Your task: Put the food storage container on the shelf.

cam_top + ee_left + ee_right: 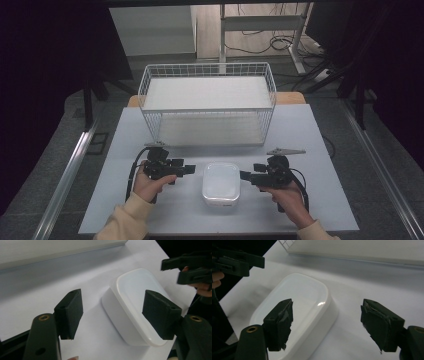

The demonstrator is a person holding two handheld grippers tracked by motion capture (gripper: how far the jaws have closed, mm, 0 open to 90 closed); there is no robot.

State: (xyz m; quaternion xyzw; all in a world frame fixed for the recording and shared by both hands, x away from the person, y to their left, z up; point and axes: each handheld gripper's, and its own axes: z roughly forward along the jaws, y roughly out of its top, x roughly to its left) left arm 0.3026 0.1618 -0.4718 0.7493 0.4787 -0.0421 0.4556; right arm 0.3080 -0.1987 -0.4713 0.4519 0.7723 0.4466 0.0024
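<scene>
A white lidded plastic box (pixel 221 183) with rounded corners sits on the white table, near the front edge. My left gripper (pixel 189 170) is open just left of it, jaws pointing at its left side. My right gripper (pixel 247 175) is open just right of it, pointing at its right side. In the left gripper view the box (pixel 136 302) lies beyond and partly behind the right pad, with nothing between the jaws of the left gripper (pixel 115 315). In the right gripper view the box (pixel 302 307) lies behind the left pad of the right gripper (pixel 327 325); its jaws hold nothing.
A white wire basket rack (pixel 207 102) with two shelves stands at the back of the table (pixel 125 150), behind the box. The table's front edge runs close under the person's hands. Dark floor, rails and cables surround the table.
</scene>
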